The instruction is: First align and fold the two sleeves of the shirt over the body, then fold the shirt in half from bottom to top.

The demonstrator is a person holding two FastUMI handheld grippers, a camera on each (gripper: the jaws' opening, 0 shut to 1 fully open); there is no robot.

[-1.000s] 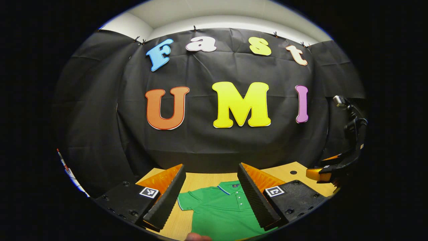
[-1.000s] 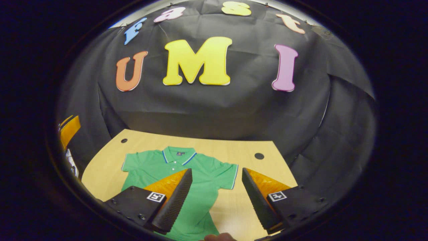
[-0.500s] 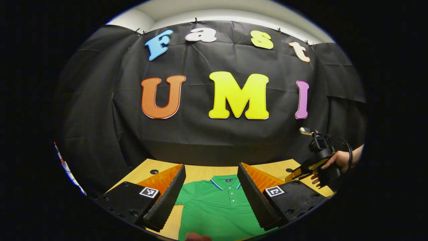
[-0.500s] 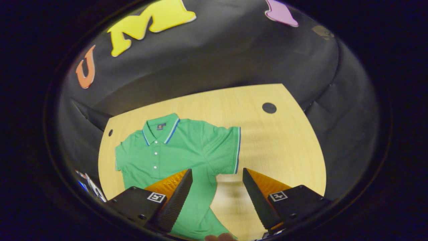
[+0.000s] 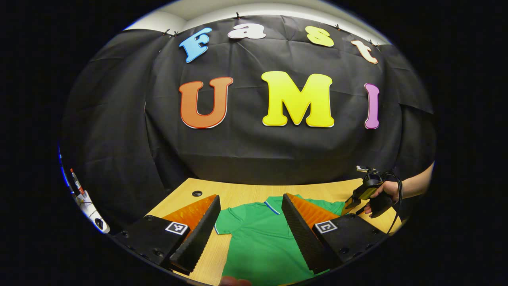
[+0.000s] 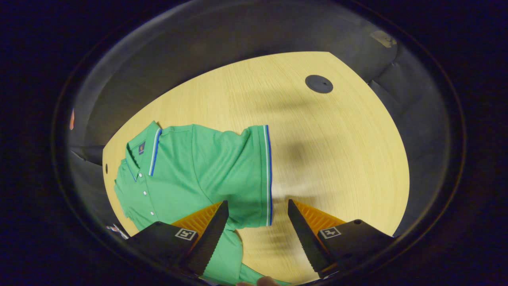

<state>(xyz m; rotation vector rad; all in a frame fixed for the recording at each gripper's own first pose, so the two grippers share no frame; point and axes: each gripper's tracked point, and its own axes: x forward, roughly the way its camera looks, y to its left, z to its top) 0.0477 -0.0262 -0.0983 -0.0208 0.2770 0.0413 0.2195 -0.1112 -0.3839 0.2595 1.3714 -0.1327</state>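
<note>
The shirt (image 6: pixel 206 167) is matt green knit cloth; the table (image 6: pixel 317 151) is smooth, pale wood-grain with a dull sheen.

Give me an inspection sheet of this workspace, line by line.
Surface: light wooden table, round dark grommet near its far edge.
Job's things: green polo shirt lying flat, unfolded; striped sleeve spread out.
Clutter: nothing seen on the table.
Grippers: left gripper open above the shirt; right gripper open, fingers astride the sleeve cuff, not gripping.
Cables: black cable hanging by the hand.
Surroundings: black cloth wall.
</note>
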